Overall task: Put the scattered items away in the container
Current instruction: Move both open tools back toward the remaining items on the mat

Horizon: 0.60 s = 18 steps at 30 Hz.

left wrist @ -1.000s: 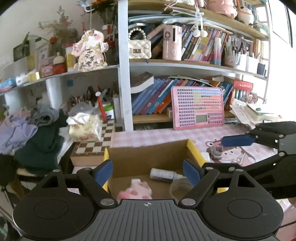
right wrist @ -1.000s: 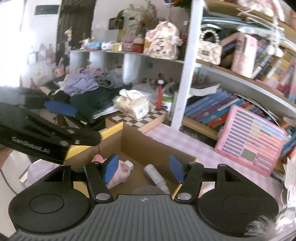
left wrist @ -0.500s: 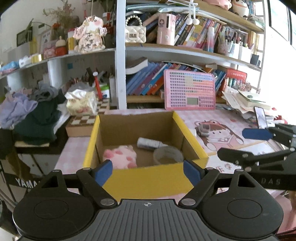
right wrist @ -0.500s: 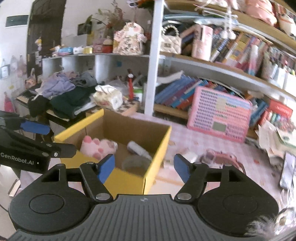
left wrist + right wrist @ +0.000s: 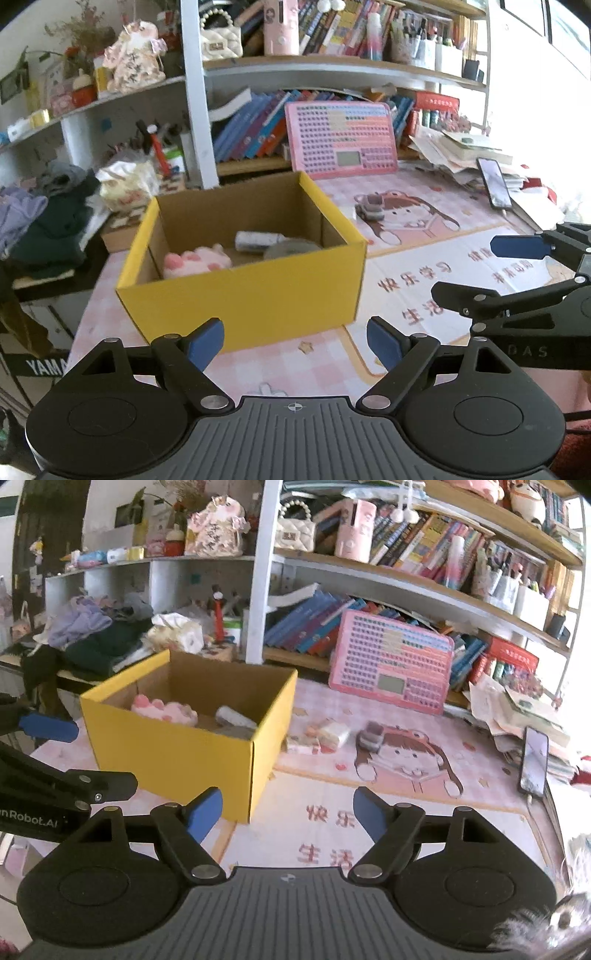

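A yellow cardboard box [image 5: 258, 295] [image 5: 173, 753] stands on the pink mat. Inside lie a pink plush toy [image 5: 195, 260] [image 5: 166, 710], a grey tube [image 5: 258, 240] [image 5: 234, 716] and a grey round item [image 5: 291, 249]. A small grey toy car [image 5: 369, 210] [image 5: 371, 736] and small packets [image 5: 325, 734] lie on the mat right of the box. My left gripper [image 5: 295, 341] is open and empty in front of the box. My right gripper [image 5: 288, 816] is open and empty, near the box's right corner.
A pink keyboard-like board [image 5: 341, 142] [image 5: 391, 661] leans on the bookshelf behind. A phone [image 5: 495, 182] [image 5: 533, 760] and stacked papers [image 5: 517, 709] lie at the right. Clothes [image 5: 44, 221] and a tissue pack [image 5: 129, 182] sit left of the box.
Both grippers have pulled back and up from over the box to in front of it. The box now shows whole, with its contents inside.
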{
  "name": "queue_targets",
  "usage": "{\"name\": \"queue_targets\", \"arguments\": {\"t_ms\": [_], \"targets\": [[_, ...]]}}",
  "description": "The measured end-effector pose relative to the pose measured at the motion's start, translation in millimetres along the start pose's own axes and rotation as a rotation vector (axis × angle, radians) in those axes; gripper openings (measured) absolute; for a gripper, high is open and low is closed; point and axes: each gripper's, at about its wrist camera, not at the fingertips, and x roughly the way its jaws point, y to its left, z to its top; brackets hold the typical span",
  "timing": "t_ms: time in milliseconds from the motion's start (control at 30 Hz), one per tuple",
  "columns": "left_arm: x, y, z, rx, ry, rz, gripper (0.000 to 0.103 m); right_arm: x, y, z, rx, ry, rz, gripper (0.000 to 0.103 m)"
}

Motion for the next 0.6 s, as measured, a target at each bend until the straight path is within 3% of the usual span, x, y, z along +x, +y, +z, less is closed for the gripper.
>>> {"name": "queue_targets", "arguments": {"t_ms": [267, 600], "targets": [[9.7, -8.7, -17.1, -0.009, 0.107, -0.038, 0.095, 0.5, -5.9, -16.4, 0.058, 0.1, -0.008, 0.084], [20.4, -8.5, -29.8, -0.061, 0.202, -0.078, 0.096, 3.0, -8.4, -31.1, 0.071, 0.212, -0.005, 0.087]]}}
